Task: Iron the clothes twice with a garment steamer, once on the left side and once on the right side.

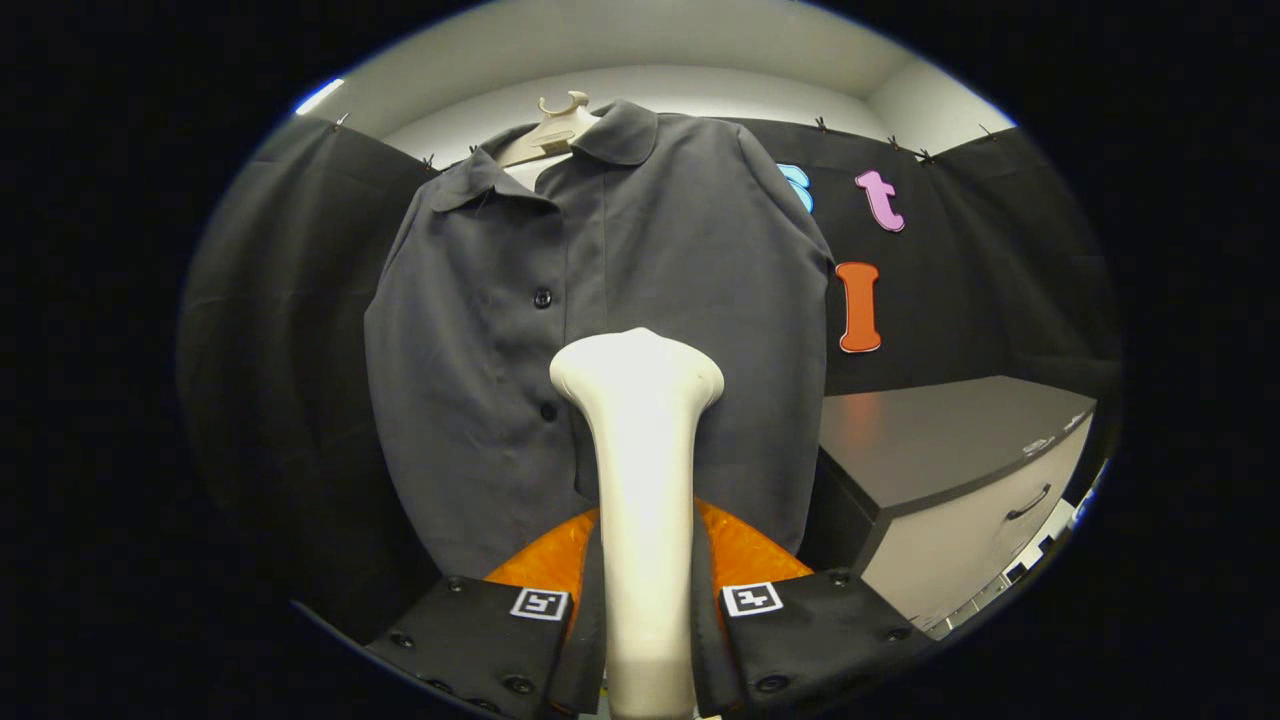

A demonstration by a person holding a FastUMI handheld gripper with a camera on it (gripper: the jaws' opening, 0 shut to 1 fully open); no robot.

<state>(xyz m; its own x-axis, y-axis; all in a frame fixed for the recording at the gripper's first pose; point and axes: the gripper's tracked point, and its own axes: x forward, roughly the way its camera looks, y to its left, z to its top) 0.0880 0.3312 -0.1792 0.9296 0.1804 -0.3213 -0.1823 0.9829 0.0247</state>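
A dark grey buttoned shirt [640, 300] hangs on a pale wooden hanger [552, 128] straight ahead, its collar up top and several black buttons down the placket. My gripper [648, 610] is shut on the cream handle of the garment steamer [640, 470], which stands upright between both fingers. The steamer's wide head sits in front of the shirt's middle, near the lower buttons; whether it touches the cloth I cannot tell.
An orange rounded surface [745, 555] shows just beyond the fingers, below the shirt's hem. To the right stands a grey-topped cabinet [940, 440] with a drawer handle [1030, 502]. Black cloth walls close in behind and to the left.
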